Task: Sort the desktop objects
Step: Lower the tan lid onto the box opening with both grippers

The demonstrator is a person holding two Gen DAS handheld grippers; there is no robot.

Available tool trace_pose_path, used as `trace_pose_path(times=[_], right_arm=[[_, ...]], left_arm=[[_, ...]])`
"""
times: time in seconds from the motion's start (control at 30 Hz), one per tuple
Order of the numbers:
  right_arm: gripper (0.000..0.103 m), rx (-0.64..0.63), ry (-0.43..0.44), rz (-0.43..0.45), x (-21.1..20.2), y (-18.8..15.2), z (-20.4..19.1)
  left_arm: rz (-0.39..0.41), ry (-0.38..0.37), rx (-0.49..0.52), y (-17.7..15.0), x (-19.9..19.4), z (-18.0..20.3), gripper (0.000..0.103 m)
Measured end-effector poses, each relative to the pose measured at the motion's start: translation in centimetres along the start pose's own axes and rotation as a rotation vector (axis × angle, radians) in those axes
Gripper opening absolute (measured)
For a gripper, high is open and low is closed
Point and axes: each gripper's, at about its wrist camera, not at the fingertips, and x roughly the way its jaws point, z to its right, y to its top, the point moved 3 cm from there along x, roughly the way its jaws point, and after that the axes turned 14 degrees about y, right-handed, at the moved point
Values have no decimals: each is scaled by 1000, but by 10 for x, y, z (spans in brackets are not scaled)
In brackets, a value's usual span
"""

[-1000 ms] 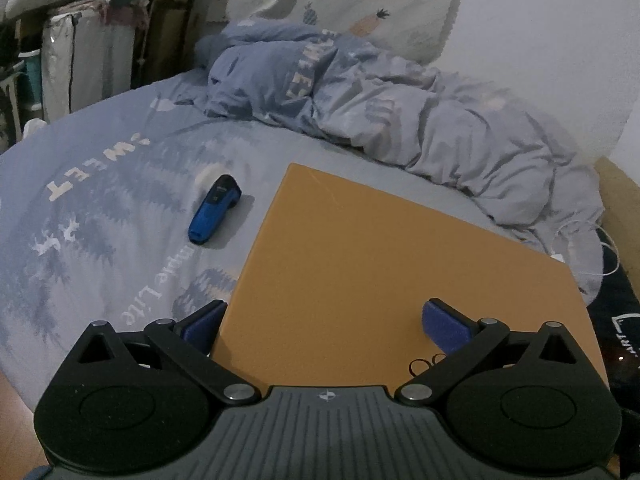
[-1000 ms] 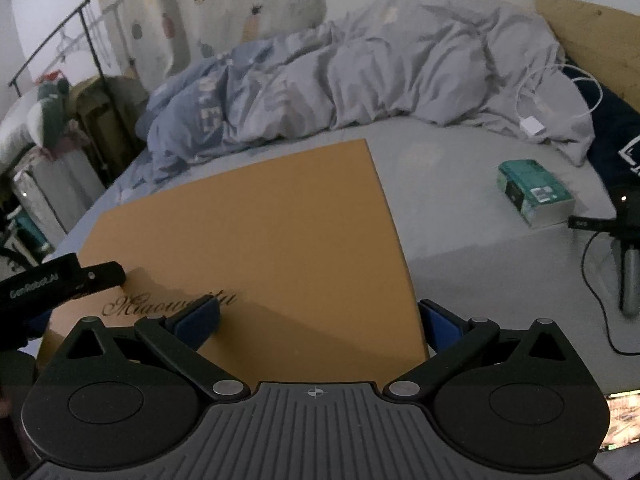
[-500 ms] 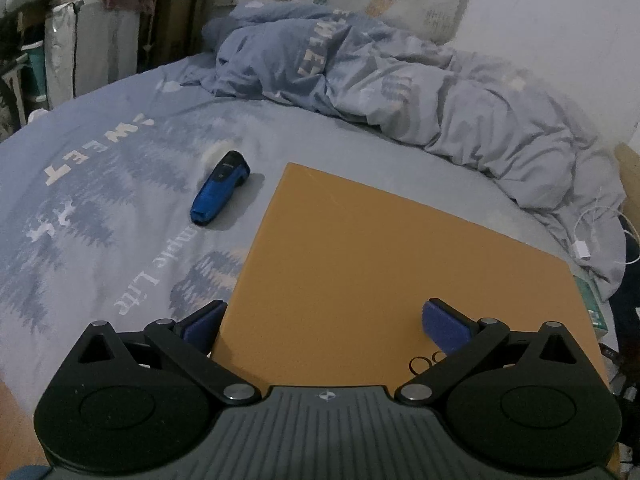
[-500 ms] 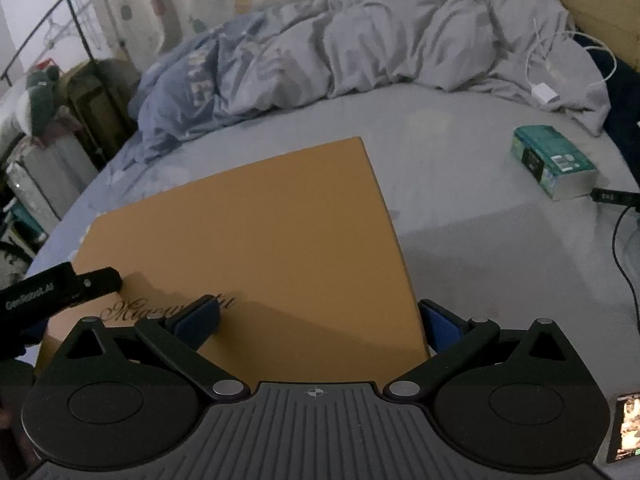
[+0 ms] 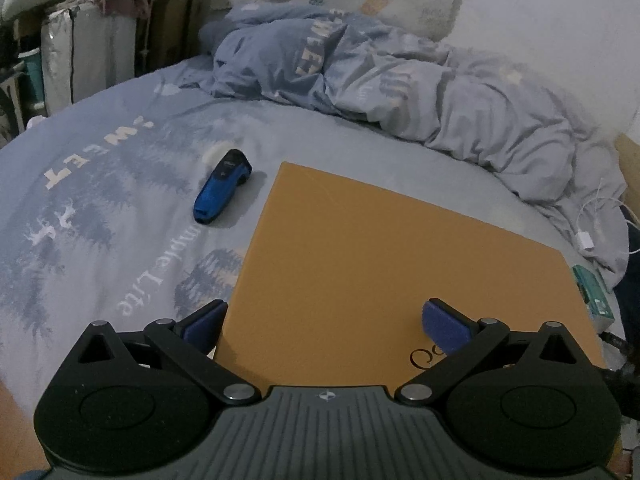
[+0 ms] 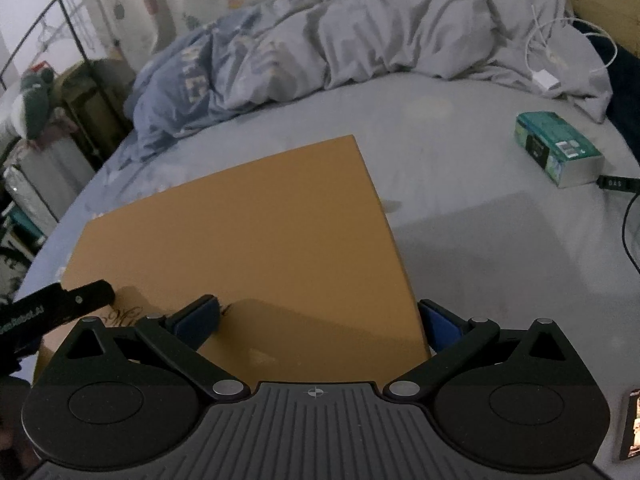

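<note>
Grey-blue bedding covers the bed, printed with white lettering and dark tree shapes, and a rumpled duvet is heaped along the far side under a pineapple-patterned cloth on the wall. On the sheet lies a flat brown cardboard box, with script lettering near its close edge. Left of the box, just apart from its far corner, a small blue device lies on the sheet, with something small and white touching its far end. To the right of the box, well apart from it, a green and white carton sits on the bed, near a black cable and a white charger cord.

The left hand-held gripper hovers over the box's near left corner, jaws spread wide and holding nothing. The right hand-held gripper hangs over the near right corner, likewise spread and empty, with its right finger past the box's edge.
</note>
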Motion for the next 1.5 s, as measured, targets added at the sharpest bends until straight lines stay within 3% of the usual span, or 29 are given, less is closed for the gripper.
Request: trace_pose_path(times=[0.5,1.5], right_arm=[[103,-22,-17,-4,12,-9,5],[103,-5,-2,14,34,-23,22]], left_arm=[[-37,9,14,-7,19,0,103],[3,-6,60,-17,35,4,103]])
